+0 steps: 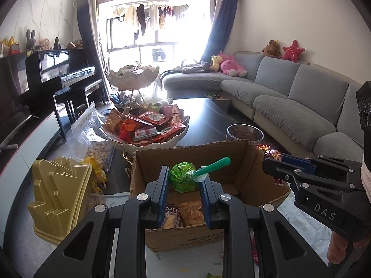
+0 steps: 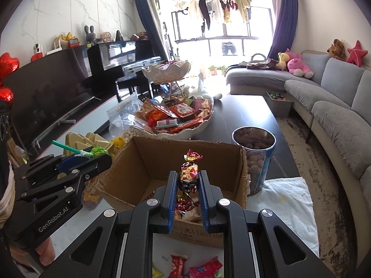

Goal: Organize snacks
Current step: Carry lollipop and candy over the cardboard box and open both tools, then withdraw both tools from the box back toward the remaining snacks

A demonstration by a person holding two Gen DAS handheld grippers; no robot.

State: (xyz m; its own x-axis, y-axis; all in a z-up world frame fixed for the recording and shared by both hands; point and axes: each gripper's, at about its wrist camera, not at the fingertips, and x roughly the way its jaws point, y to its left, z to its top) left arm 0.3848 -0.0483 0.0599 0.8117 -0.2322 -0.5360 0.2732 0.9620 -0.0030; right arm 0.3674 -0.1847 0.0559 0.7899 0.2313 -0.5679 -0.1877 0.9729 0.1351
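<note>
My left gripper point(image 1: 184, 178) is shut on a green lollipop point(image 1: 183, 179) with a green stick, held over the open cardboard box point(image 1: 252, 173). My right gripper point(image 2: 188, 178) is shut on a red and gold wrapped candy point(image 2: 189, 172), also above the box point(image 2: 148, 162). Snack packets point(image 1: 185, 210) lie inside the box. The right gripper shows in the left wrist view point(image 1: 278, 162). The left gripper with the lollipop shows in the right wrist view point(image 2: 92, 154).
A white bowl point(image 1: 171, 140) heaped with snack packets stands behind the box, under a second tier point(image 1: 134, 78). A clear canister of nuts point(image 2: 255, 159) is right of the box. Gold trays point(image 1: 60, 192) and a plastic bag point(image 1: 92, 125) are left. Loose candies point(image 2: 197, 266) lie below.
</note>
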